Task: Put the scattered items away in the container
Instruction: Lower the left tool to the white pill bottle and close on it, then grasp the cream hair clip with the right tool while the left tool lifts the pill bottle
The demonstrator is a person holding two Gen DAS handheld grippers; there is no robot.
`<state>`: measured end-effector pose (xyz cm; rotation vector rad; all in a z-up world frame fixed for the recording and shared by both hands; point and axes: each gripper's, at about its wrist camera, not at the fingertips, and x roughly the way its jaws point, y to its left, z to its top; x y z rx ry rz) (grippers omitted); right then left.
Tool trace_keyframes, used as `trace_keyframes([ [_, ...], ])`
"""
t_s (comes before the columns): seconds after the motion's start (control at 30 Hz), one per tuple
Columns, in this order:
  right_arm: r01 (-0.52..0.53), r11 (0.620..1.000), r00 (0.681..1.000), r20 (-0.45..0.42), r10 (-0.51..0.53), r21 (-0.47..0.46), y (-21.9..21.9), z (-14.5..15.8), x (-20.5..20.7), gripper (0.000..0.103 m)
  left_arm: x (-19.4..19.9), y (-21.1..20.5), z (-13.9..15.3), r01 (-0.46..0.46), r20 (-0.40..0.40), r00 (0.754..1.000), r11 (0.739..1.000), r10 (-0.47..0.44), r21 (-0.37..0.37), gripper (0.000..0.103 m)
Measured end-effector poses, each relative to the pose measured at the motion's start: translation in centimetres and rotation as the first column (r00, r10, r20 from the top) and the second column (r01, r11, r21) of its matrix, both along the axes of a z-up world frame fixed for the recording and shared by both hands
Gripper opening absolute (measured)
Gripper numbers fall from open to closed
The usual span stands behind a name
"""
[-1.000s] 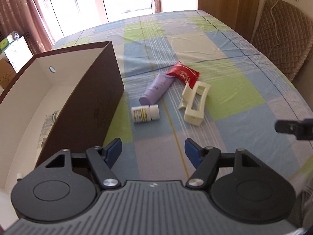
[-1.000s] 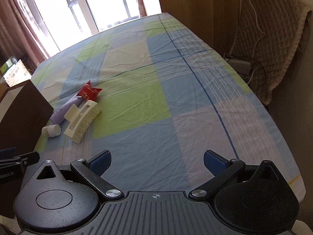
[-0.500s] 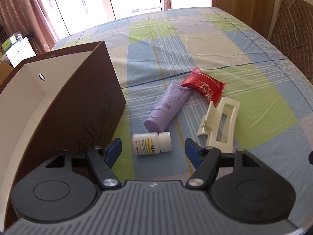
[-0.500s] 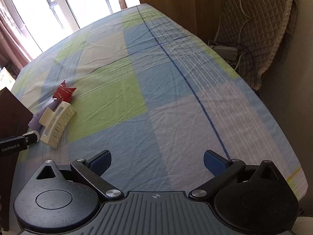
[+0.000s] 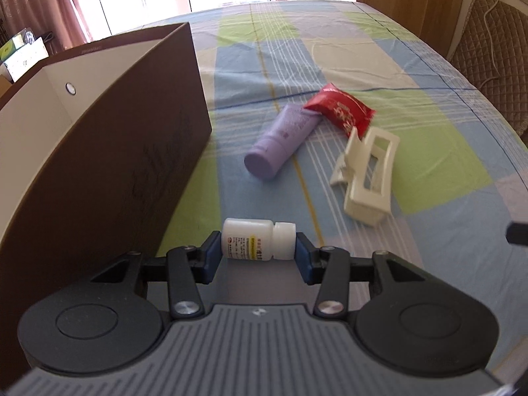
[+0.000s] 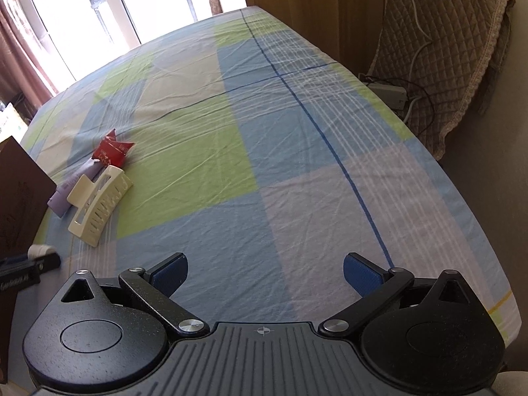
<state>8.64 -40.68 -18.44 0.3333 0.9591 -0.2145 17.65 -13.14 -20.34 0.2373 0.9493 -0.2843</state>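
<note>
- Small white plastic pill bottle (image 5: pixel 252 243) lying on its side on the checked blue-green-lilac bedsheet (image 5: pixel 379 76), cap toward the right, just right of the tall brown cardboard box (image 5: pixel 138 151).
- Left gripper (image 5: pixel 257 257) pinching that bottle end to end: one blue pad (image 5: pixel 211 255) against its base, the other against the cap. Lifted or resting on the sheet: cannot tell.
- Beyond the bottle, lilac squeeze tube (image 5: pixel 280 142) lying flat, cap end nearest; its far end tucked under the red foil sachet (image 5: pixel 341 109).
- Cream plastic claw hair clip (image 5: pixel 368 178) right of the tube, touching the sachet's near edge.
- Box open-topped, pale inside; contents hidden from this angle.
- Right gripper (image 6: pixel 265 275) spread wide, holding nothing, over bare sheet well apart from the items.
- Quilted brown chair cover (image 6: pixel 439 43) with a white cable at far right.
</note>
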Motion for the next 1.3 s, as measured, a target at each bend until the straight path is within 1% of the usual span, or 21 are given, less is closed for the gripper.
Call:
trace_keyframes([
  [0.2, -0.082, 0.997, 0.996, 0.021, 0.082, -0.013, 1.5, 0.4, 1.2, 0.103, -2.3, 1.3, 0.2, 0.007, 0.003, 1.000, 1.000, -0.007, 0.007, 0.041],
  [0.47, -0.224, 0.975, 0.973, 0.068, 0.223, 0.010, 5.6, 0.8, 5.2, 0.103, -2.6, 3.1, 0.4, -0.031, -0.004, 1.000, 1.000, 0.031, -0.004, 0.041],
  [0.67, -0.271, 0.962, 0.960, 0.081, 0.268, 0.039, 8.1, 0.6, 7.8, 0.103, -2.6, 4.0, 0.4, -0.049, -0.005, 0.999, 0.999, 0.049, -0.016, 0.041],
  [0.87, -0.312, 0.949, 0.947, 0.092, 0.307, 0.045, 10.4, 0.5, 10.4, 0.103, -2.5, 4.2, 0.3, -0.053, -0.004, 0.999, 0.998, 0.053, -0.024, 0.041],
  [0.97, -0.326, 0.945, 0.943, 0.079, 0.322, 0.031, 11.3, -0.2, 11.5, 0.103, -2.5, 4.2, 0.3, -0.054, -0.003, 0.999, 0.998, 0.054, -0.025, 0.041],
  [1.1, -0.351, 0.936, 0.934, 0.063, 0.351, -0.013, 12.2, -1.1, 12.4, 0.103, -2.4, 4.2, 0.2, -0.055, -0.005, 0.998, 0.998, 0.055, -0.030, 0.041],
  [1.13, -0.359, 0.933, 0.931, 0.051, 0.360, -0.026, 12.3, -1.2, 12.6, 0.095, -2.4, 4.2, 0.2, -0.056, -0.006, 0.998, 0.998, 0.056, -0.032, 0.041],
  [1.17, -0.371, 0.928, 0.927, 0.035, 0.372, -0.036, 12.5, -1.5, 12.8, 0.080, -2.4, 4.3, 0.2, -0.057, -0.006, 0.998, 0.998, 0.057, -0.033, 0.041],
  [1.27, -0.391, 0.918, 0.920, -0.001, 0.391, -0.071, 12.8, -2.1, 12.9, 0.078, -2.3, 4.3, 0.2, -0.059, -0.007, 0.998, 0.998, 0.059, -0.035, 0.041],
  [1.3, -0.400, 0.913, 0.916, 0.002, 0.401, -0.082, 12.8, -2.2, 12.7, 0.074, -2.3, 4.3, 0.2, -0.059, -0.007, 0.998, 0.998, 0.059, -0.035, 0.041],
])
